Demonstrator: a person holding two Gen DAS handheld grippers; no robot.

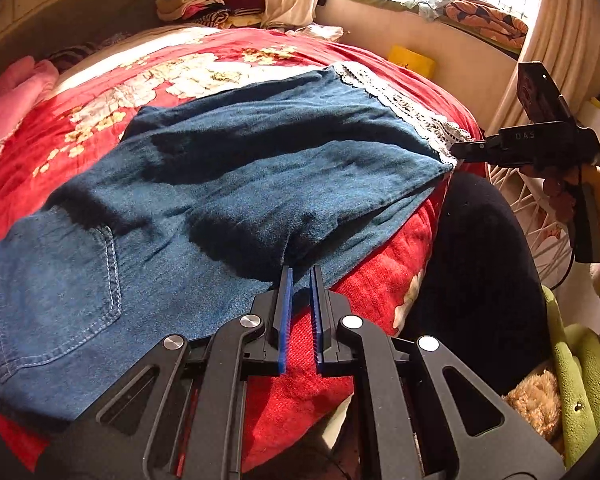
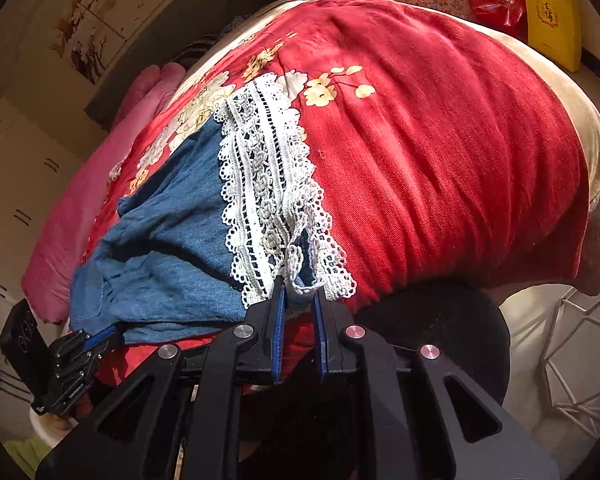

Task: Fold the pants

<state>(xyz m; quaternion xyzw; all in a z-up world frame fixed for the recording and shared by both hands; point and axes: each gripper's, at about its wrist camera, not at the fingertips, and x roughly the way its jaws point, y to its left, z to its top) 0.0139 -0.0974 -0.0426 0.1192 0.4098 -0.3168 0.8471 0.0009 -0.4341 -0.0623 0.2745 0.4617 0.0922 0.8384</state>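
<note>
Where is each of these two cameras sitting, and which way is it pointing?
Left wrist view: rides on the left gripper, looking along its blue fingers over the jeans on the red blanket; the right gripper shows at the lace hem.
Right wrist view: rides on the right gripper, facing the lace hem; the left gripper shows at the denim's edge.
Shared: the jeans, the blanket, the yellow box, and each other's gripper.

Blue denim pants [image 1: 228, 184] with white lace-trimmed cuffs [image 2: 268, 184]: laid lengthwise on the bed, legs stacked one over the other, fabric creased. Back pocket with pale stitching [image 1: 56, 268] faces up at the waist end. Near edge overhangs the bed's side.
</note>
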